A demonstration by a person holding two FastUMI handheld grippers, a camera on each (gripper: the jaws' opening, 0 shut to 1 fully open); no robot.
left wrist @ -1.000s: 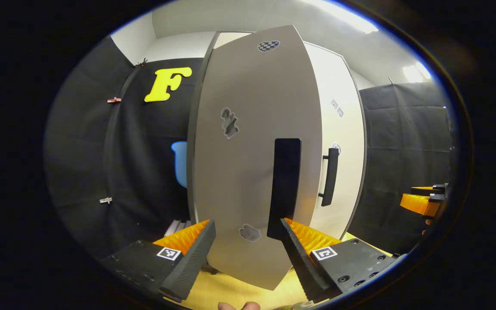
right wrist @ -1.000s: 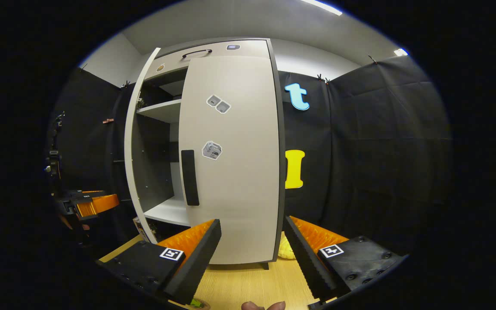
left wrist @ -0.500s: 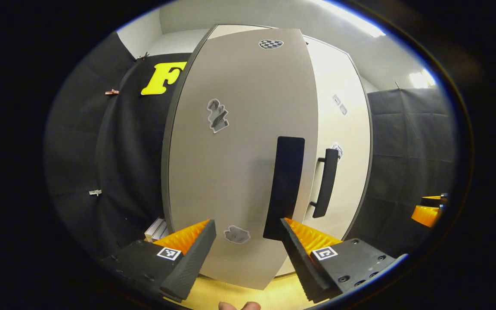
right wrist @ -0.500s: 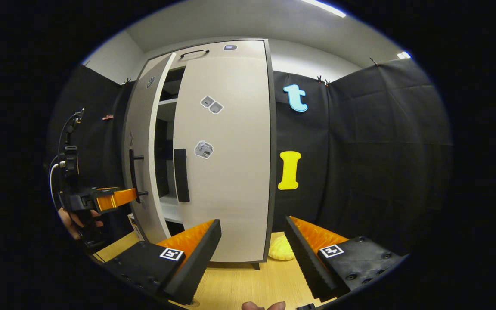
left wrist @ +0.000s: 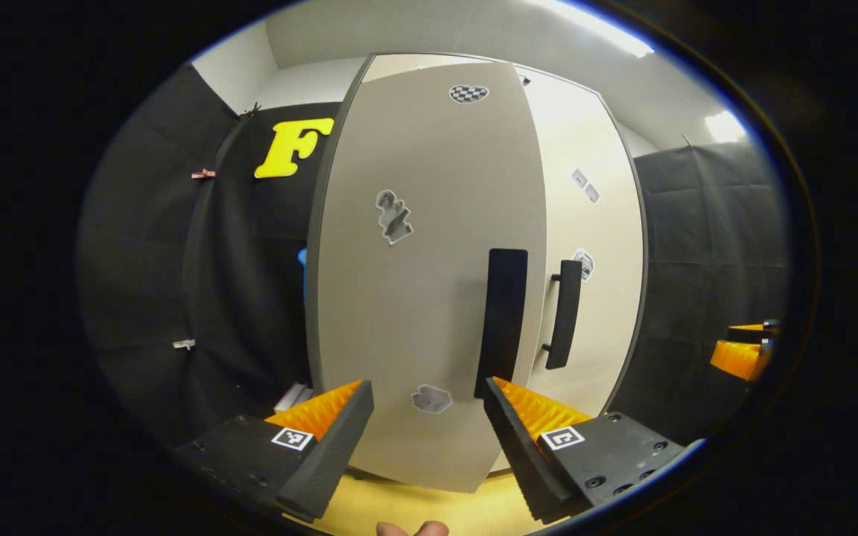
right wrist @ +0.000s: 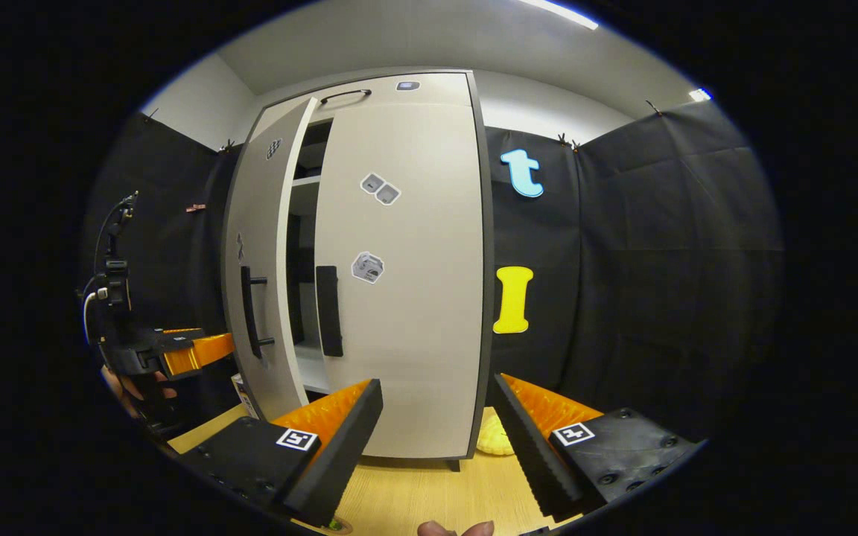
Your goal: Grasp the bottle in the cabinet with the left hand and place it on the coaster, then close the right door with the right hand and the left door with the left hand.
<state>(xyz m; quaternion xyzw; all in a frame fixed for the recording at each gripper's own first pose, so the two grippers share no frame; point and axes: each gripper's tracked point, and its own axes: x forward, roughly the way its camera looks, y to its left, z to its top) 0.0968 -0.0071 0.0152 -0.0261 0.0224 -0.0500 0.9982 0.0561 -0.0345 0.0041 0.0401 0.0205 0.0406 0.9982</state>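
- The cabinet [right wrist: 399, 260] stands at the back of the worktop [right wrist: 429, 491].
- Its right door [right wrist: 407, 283] is shut – the left door [left wrist: 429, 283] is open just a crack.
- The left tongs [left wrist: 429, 439] are spread wide, right by the left door, holding nothing.
- The right tongs [right wrist: 436, 439] are spread wide too, holding nothing.
- A bit of the bottle [right wrist: 336, 525] peeks out at the worktop's front edge.

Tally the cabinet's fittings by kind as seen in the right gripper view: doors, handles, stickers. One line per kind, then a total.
Doors: 2, the left door ajar and the right door shut.
Handles: 3, one on the left door, one on the right door, one on the top panel.
Stickers: 5 that I can make out.
Total: 10
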